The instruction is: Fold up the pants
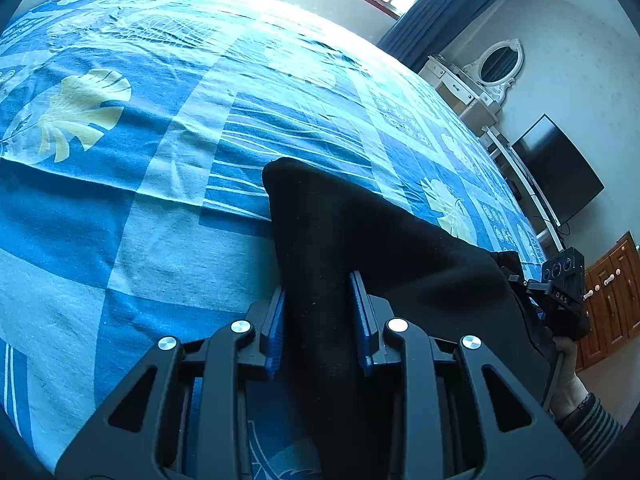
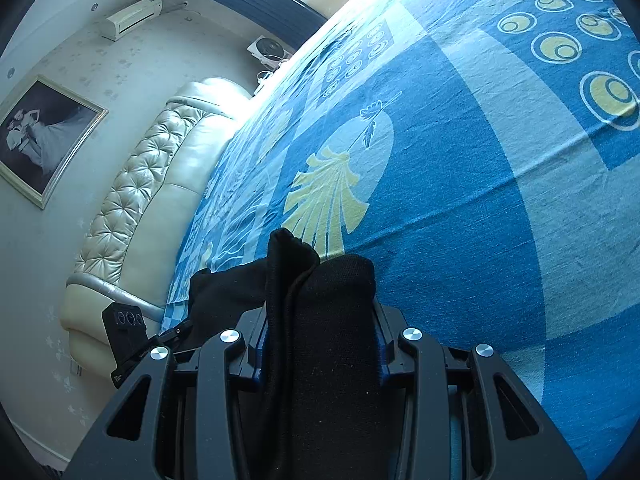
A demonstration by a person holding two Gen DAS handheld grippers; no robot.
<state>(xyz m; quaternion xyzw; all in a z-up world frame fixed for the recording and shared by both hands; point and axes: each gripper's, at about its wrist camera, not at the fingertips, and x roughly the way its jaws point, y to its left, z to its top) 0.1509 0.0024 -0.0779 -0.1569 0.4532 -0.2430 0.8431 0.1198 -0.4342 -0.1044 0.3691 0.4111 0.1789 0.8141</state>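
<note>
1. A bed [image 1: 120, 200] covered in a blue sheet printed with pale leaves and rings filled most of both views; its tufted cream headboard [image 2: 132, 184] ran down the left of the right wrist view.

2. The black pants [image 1: 360, 232] lay across the lower centre of the left wrist view, stretching from between that gripper's fingers to the lower right. The cloth looked soft, limp and light, a matte knit that would sag and crease wherever unsupported. It would probably not be slippery.

3. The left gripper [image 1: 322, 320], at the bottom centre, had its blue pads set a little apart with a band of fabric running between them. The right pad showed a sliver of gap beside the cloth, so whether it was truly pinched could not be told.

4. The right gripper [image 2: 320, 344], at the bottom centre of its own view, was closed on a thick bunched fold of the pants [image 2: 332, 320], which bulged above the fingers.

5. Judging by the sag, the best holds were at hems or waistband corners, one per gripper, keeping the edge taut.
</note>
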